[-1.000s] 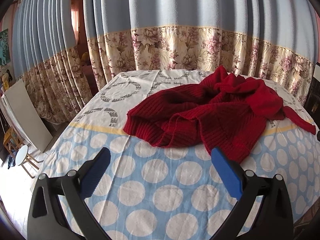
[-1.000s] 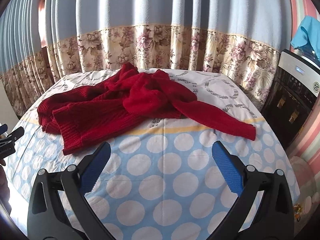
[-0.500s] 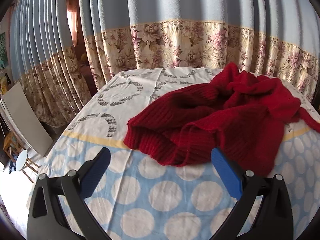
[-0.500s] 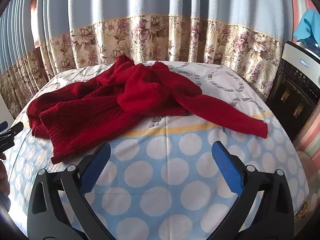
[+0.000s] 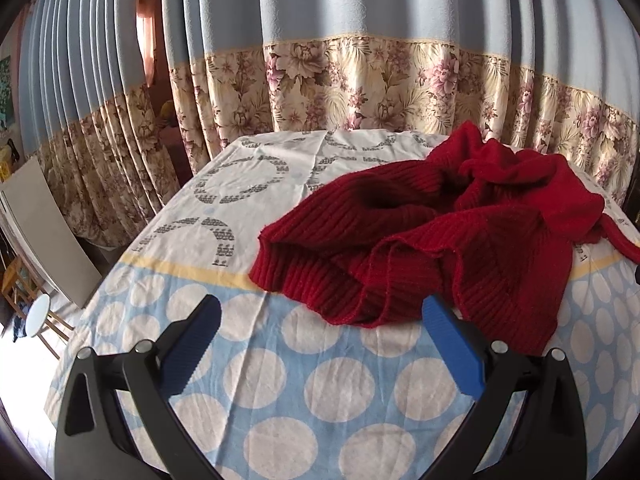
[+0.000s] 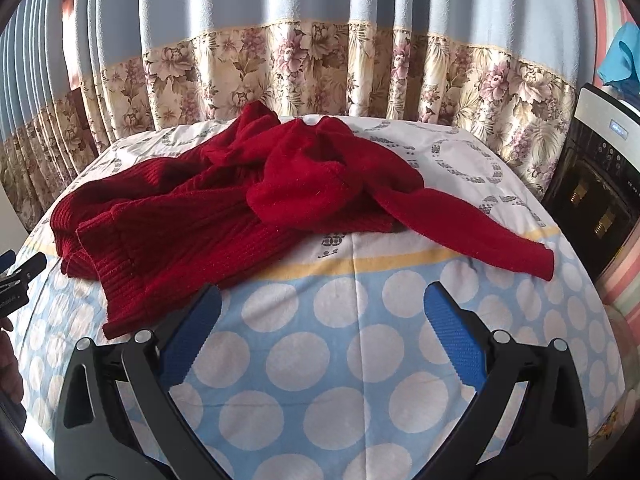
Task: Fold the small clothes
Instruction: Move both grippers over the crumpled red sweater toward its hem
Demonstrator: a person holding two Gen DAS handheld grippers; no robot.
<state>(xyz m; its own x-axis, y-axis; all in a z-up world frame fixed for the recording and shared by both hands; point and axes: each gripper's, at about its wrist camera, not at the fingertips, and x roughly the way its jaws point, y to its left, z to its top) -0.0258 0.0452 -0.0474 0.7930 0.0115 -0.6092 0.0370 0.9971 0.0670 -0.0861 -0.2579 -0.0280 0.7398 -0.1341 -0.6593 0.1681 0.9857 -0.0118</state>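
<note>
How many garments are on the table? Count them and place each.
1: a crumpled red sweater in the middle of the table, one sleeve trailing right. Anything beneath it is hidden.

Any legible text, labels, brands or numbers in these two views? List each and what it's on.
None can be read.
Grey ring patterns on the bedsheet: possibly tiny characters, too small to tell.
Lit display on the black appliance: too blurred to read.
Red sweater: no label visible.
</note>
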